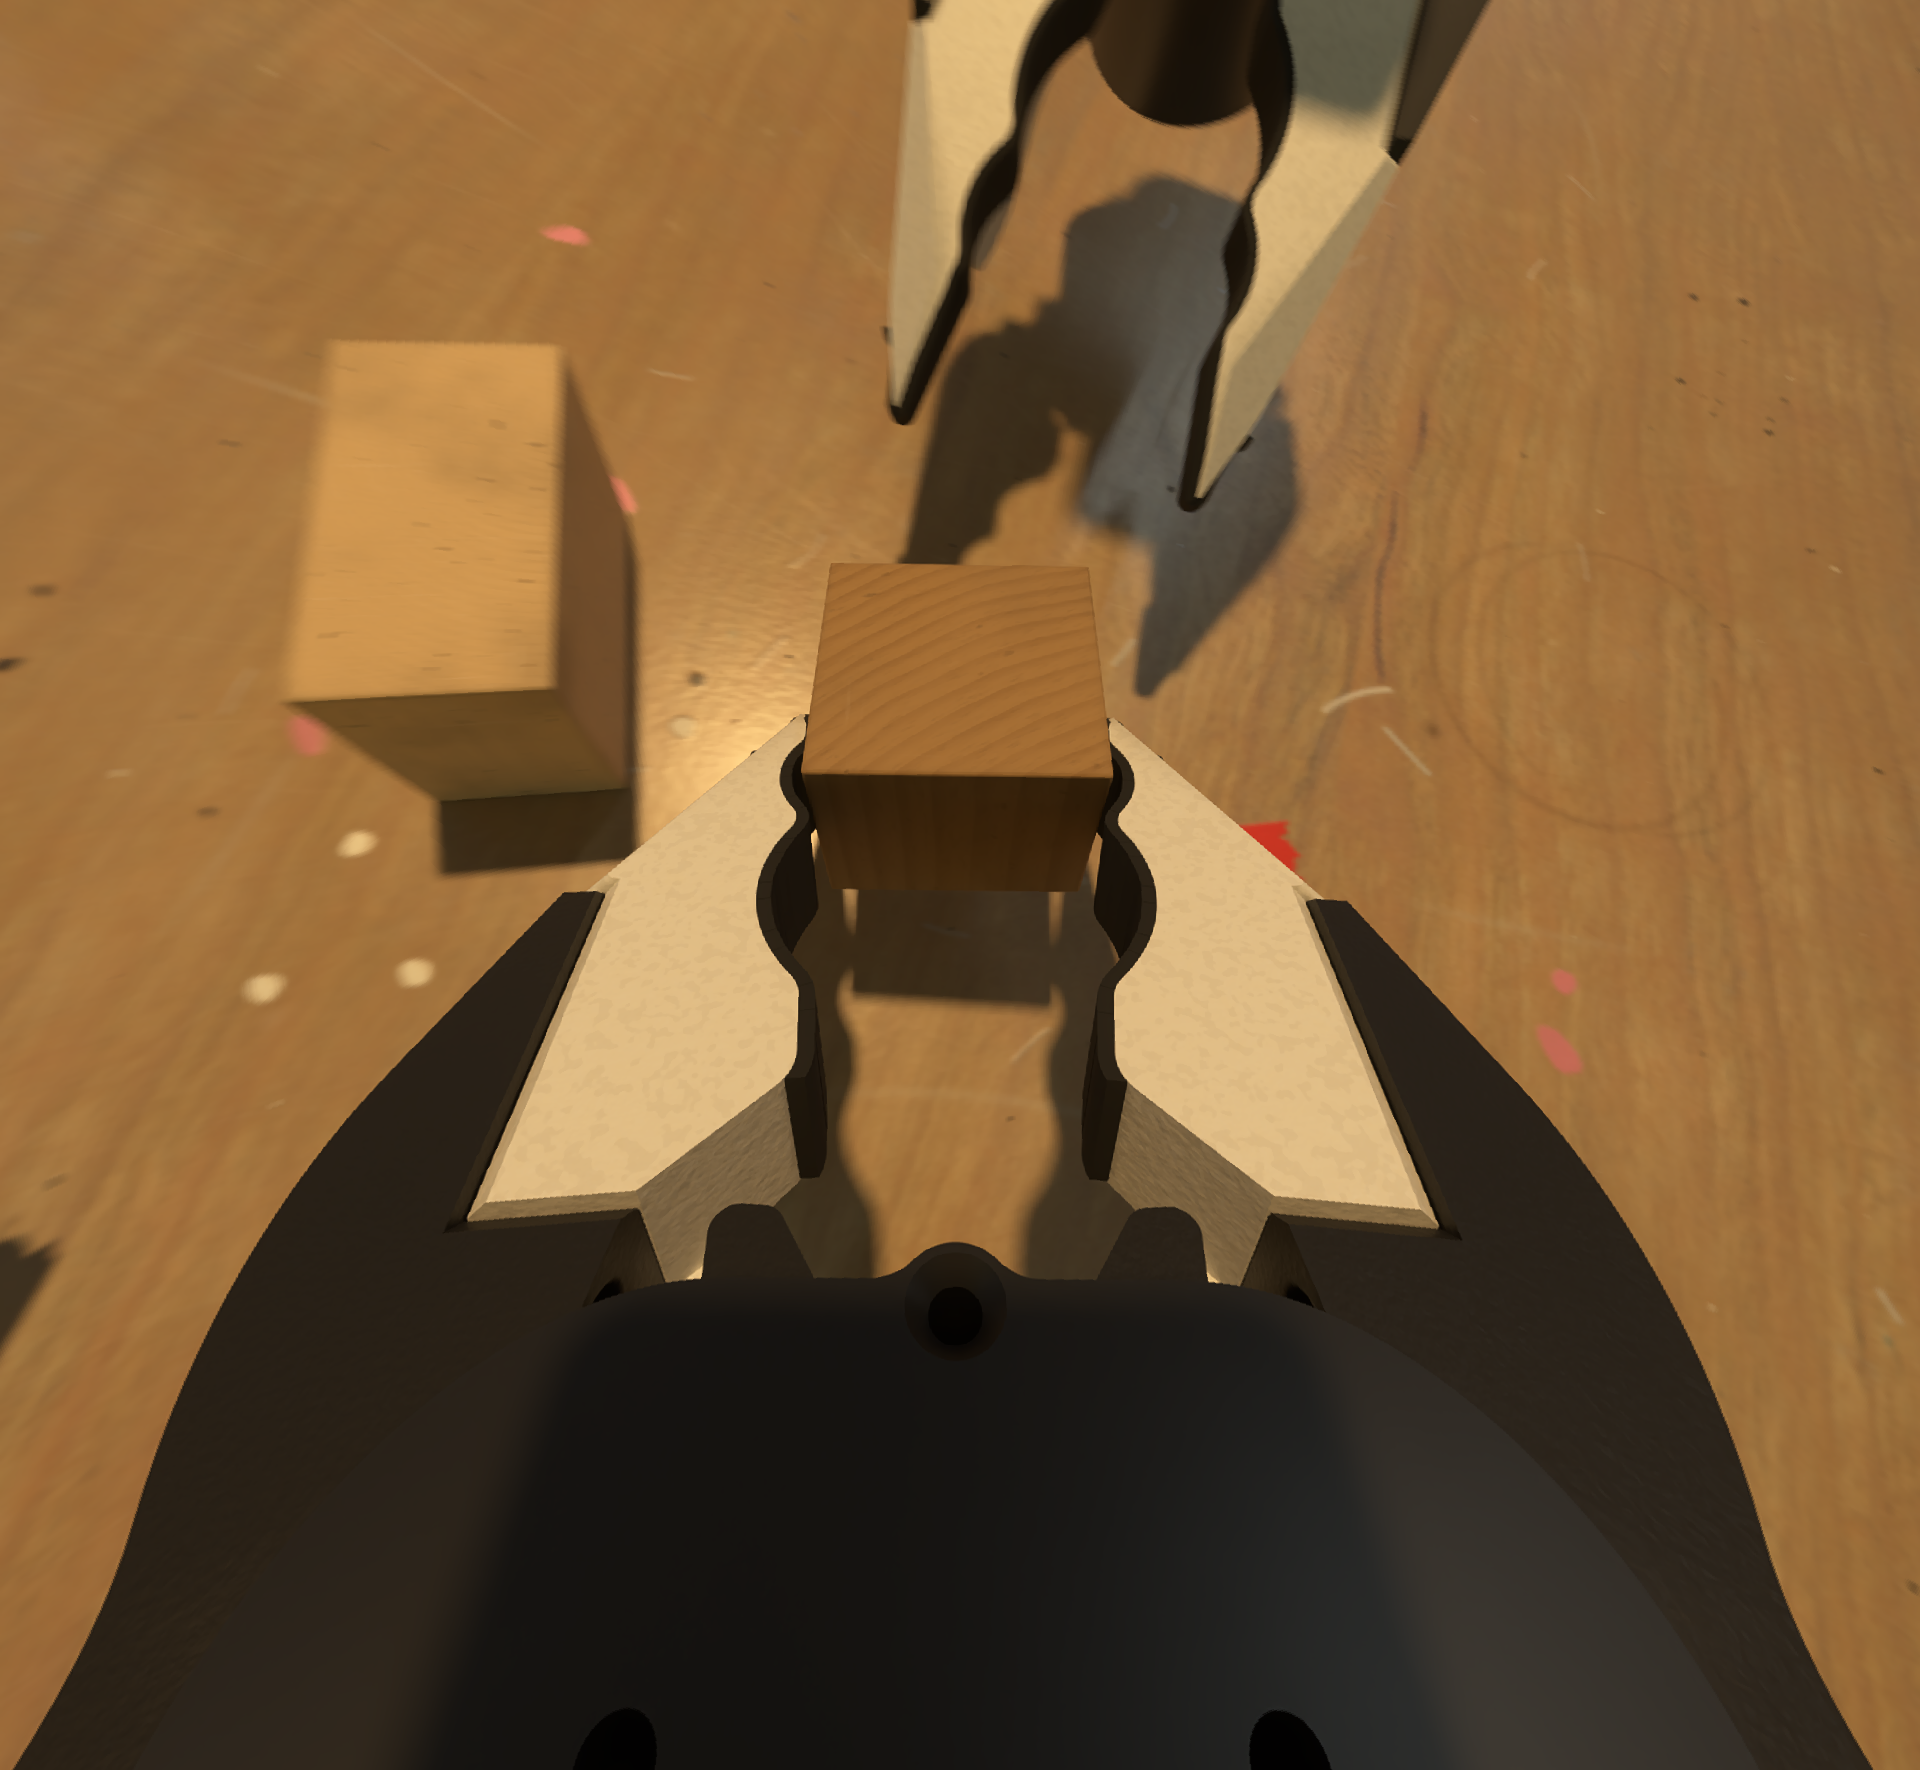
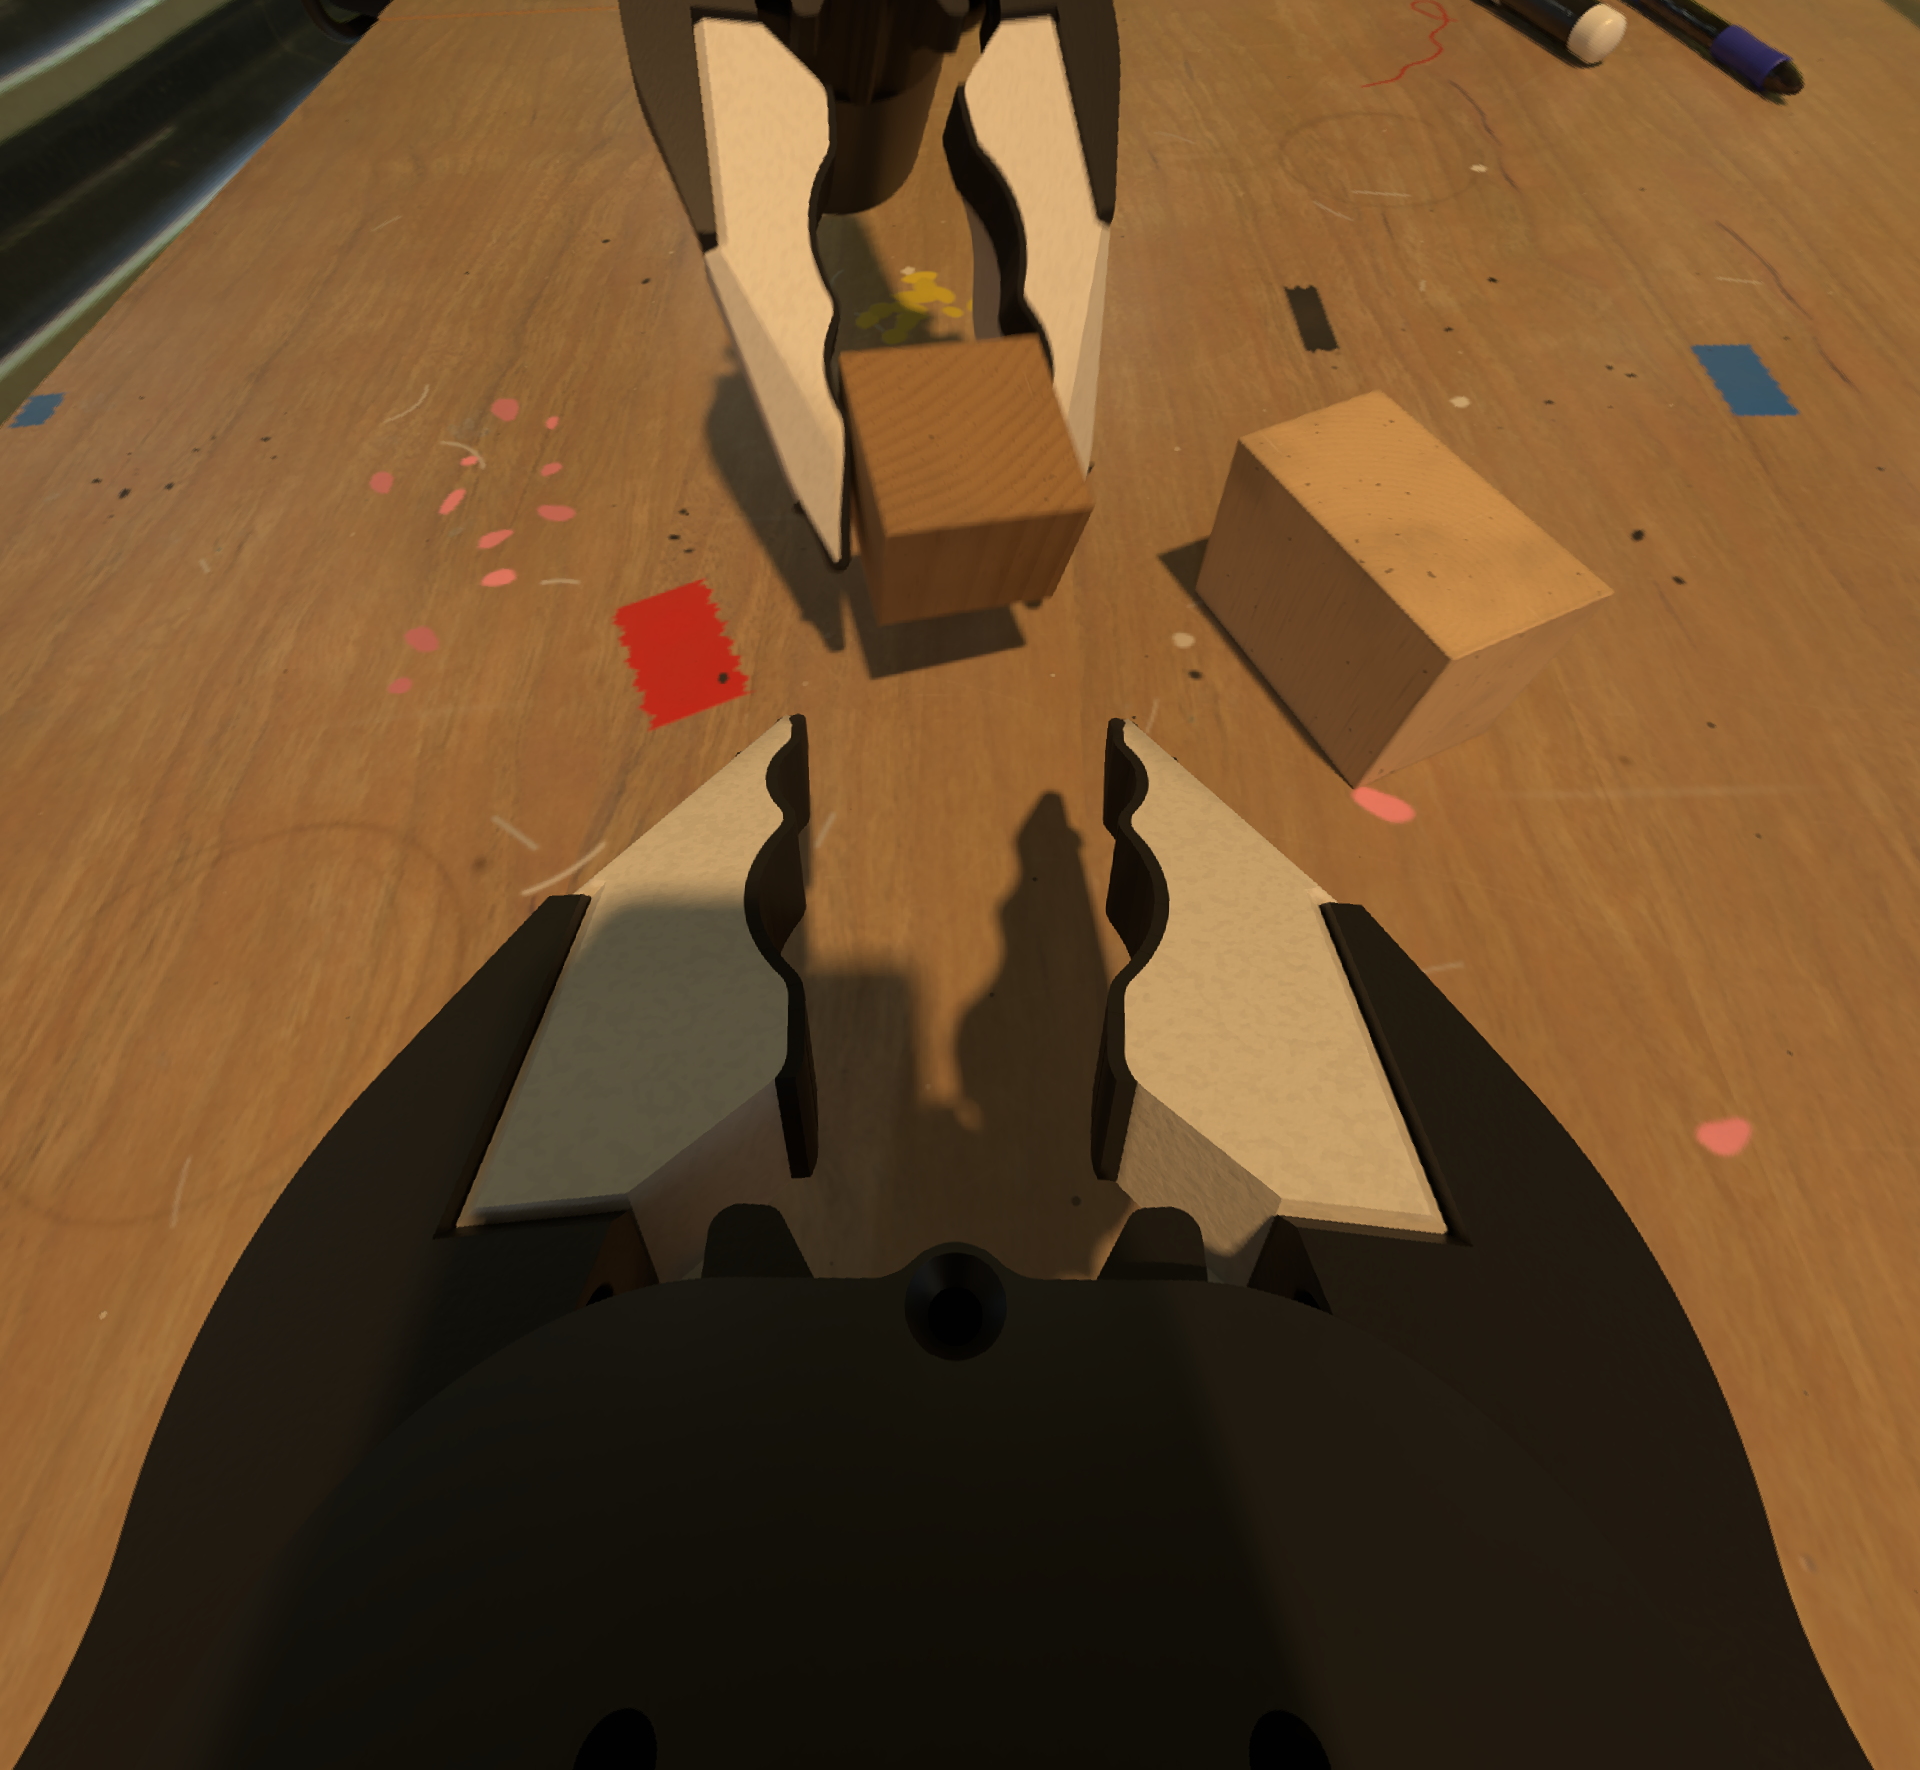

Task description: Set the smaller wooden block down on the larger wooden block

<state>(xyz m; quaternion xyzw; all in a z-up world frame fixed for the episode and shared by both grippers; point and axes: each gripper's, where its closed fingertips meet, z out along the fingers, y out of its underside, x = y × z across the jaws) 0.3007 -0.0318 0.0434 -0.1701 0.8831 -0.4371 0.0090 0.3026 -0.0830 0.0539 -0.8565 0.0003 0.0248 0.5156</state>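
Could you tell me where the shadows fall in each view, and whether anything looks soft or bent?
Left wrist view: the smaller block casts a shadow detached beneath it; the larger block looks slightly soft. Right wrist view: the right hand-held gripper throws a shadow on the table between its fingers; table edges bow outward.

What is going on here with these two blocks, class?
The left gripper is shut on the smaller wooden block and holds it just clear of the table, with its shadow underneath. The larger wooden block lies on the table off to one side, with nothing on it yet. The right gripper hangs open and empty, facing the left one. Two markers lie at the table's far end.
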